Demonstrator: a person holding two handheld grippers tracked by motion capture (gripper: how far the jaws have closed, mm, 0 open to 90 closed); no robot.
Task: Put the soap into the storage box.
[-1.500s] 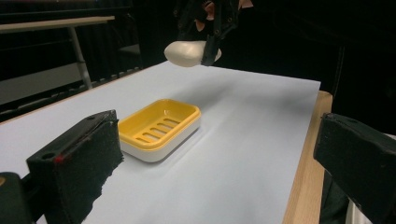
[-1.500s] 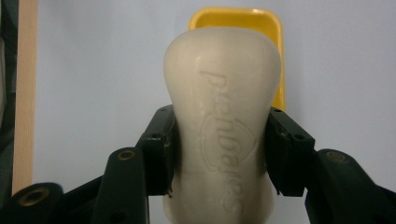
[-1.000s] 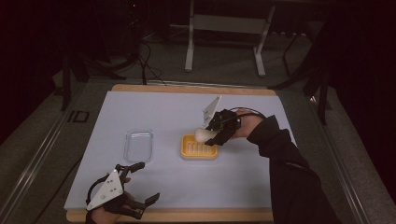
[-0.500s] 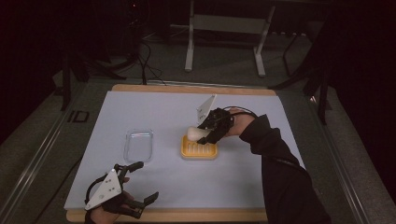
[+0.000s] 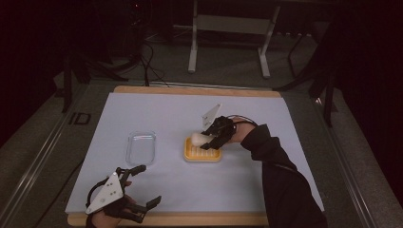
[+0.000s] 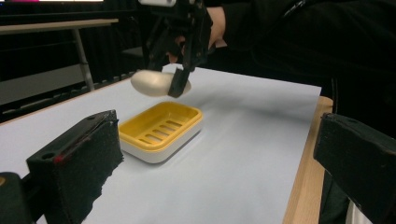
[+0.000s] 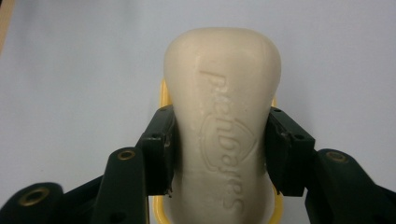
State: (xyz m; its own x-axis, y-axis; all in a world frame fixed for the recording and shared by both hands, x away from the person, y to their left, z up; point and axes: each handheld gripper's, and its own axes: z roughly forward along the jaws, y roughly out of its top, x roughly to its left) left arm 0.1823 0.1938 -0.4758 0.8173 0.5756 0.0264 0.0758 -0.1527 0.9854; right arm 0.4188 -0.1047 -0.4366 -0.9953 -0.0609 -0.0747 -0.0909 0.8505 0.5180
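Clamped between the jaws of the right tool [image 5: 208, 140], a cream soap bar [image 7: 223, 126] is held in the air just above a yellow soap dish [image 6: 160, 128], clear of it, as the left gripper view shows. Lettering pressed into the bar is seen in the right gripper view, upside down and hard to read. At the centre of the high view the dish sits on the pale counter [image 5: 166, 109]. Left of it a clear plastic tray [image 5: 141, 147] lies apart. At the lower left of that frame the left tool [image 5: 140, 186] is held wide apart, grasping nothing. Beyond the counter's upper left, "ID" [image 5: 79, 118] is read on the dark surround.
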